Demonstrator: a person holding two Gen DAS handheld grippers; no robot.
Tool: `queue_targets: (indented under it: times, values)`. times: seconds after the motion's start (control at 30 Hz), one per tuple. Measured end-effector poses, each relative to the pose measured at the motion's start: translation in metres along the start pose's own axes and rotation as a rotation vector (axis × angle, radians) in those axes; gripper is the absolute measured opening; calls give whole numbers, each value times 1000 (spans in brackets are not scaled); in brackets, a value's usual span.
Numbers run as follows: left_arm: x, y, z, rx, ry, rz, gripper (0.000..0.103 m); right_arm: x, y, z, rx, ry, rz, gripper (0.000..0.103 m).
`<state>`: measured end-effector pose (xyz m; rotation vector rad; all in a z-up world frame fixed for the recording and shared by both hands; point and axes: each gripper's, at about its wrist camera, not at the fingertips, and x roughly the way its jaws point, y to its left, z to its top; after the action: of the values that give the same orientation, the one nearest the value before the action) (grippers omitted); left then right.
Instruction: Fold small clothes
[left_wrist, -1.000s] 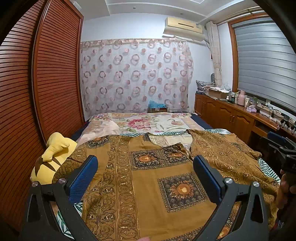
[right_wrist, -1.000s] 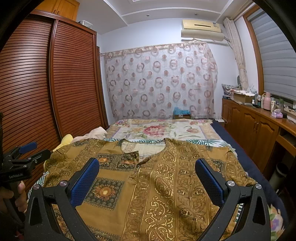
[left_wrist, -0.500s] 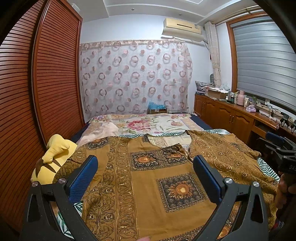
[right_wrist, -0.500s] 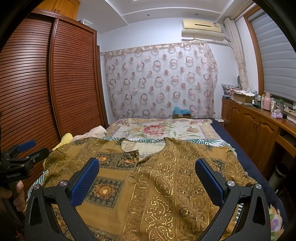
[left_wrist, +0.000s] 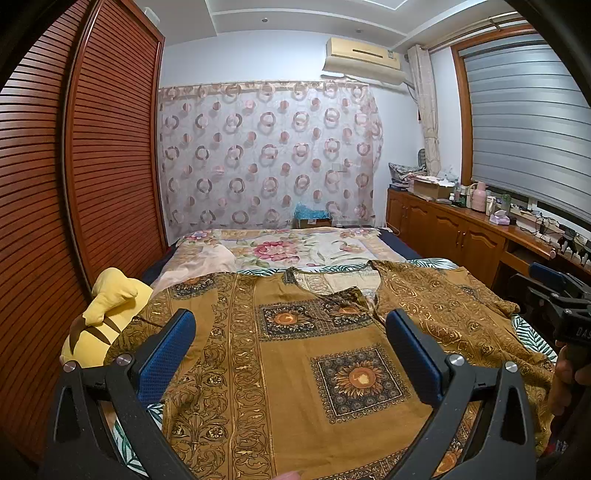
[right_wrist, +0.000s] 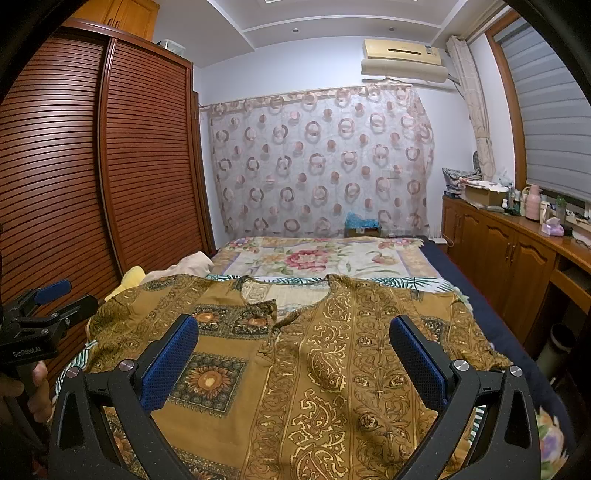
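Observation:
A brown and gold patterned blouse lies spread flat on the bed, neckline toward the far end; the right wrist view shows the blouse too. My left gripper hovers open above its left half, nothing between the blue pads. My right gripper hangs open over the middle and right half, also holding nothing. Each gripper appears at the edge of the other's view, held by a hand: the right gripper at the far right, the left gripper at the far left.
A yellow plush toy lies at the bed's left edge by the slatted wardrobe. A floral sheet covers the far bed. Wooden cabinets with bottles line the right wall. A patterned curtain hangs behind.
Both grippers have drifted slightly; they stay open above the blouse. The blouse has not moved.

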<state>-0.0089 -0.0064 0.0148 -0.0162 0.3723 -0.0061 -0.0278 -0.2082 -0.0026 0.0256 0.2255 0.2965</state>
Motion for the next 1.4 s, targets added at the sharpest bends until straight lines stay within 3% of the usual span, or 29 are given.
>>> queue_targets:
  times: [1.1, 1.4]
  values:
    - [-1, 0, -2, 5, 0, 0, 103, 3, -1, -1, 15, 3, 10, 103]
    - [16, 21, -17, -15, 52, 23, 103, 12, 1, -3, 8, 34, 35, 103]
